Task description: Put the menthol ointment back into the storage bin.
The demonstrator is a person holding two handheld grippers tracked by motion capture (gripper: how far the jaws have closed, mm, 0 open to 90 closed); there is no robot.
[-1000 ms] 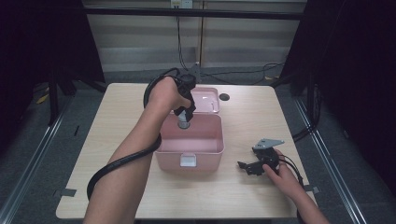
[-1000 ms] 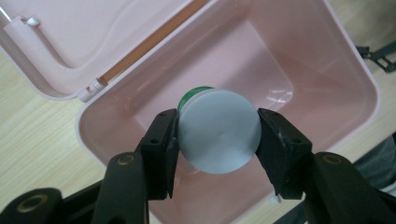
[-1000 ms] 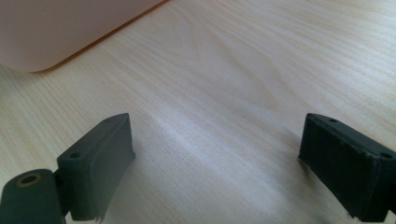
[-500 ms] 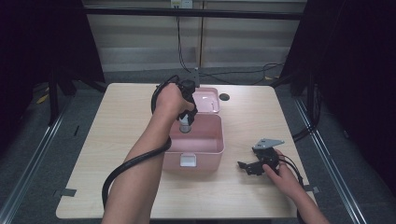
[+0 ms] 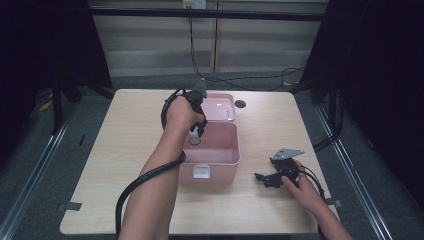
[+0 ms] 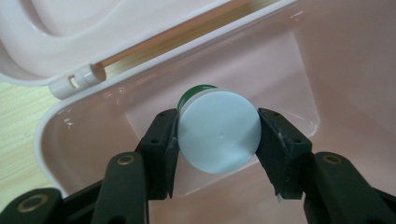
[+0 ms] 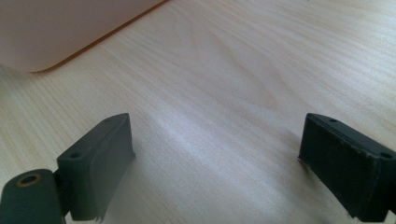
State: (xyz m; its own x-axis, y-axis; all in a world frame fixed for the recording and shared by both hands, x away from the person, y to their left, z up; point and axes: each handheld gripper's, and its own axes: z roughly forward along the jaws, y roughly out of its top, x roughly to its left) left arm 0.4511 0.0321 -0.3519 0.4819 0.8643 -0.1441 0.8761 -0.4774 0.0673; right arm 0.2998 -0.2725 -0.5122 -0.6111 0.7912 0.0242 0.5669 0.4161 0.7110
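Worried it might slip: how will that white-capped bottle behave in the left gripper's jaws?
The bottle looks small, probably light. Its round, smooth cap may twist or slide between the left gripper pads. Set on its side in the pink box, it would likely roll.

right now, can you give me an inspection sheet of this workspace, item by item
surface: light wood table, bare apart from the items below.
job's things: pink box with its lid hinged open toward the far side; a white-capped bottle with a green body, held over the box's inside.
clutter: a small dark round spot on the table beyond the lid; what it is cannot be told.
grippers: left hand-held gripper shut on the bottle; right hand-held gripper open, low over bare table to the right of the box.
cables: a black cable trails along the left forearm; another trails from the right gripper.
surroundings: dark curtains on both sides, a pale wall panel behind.
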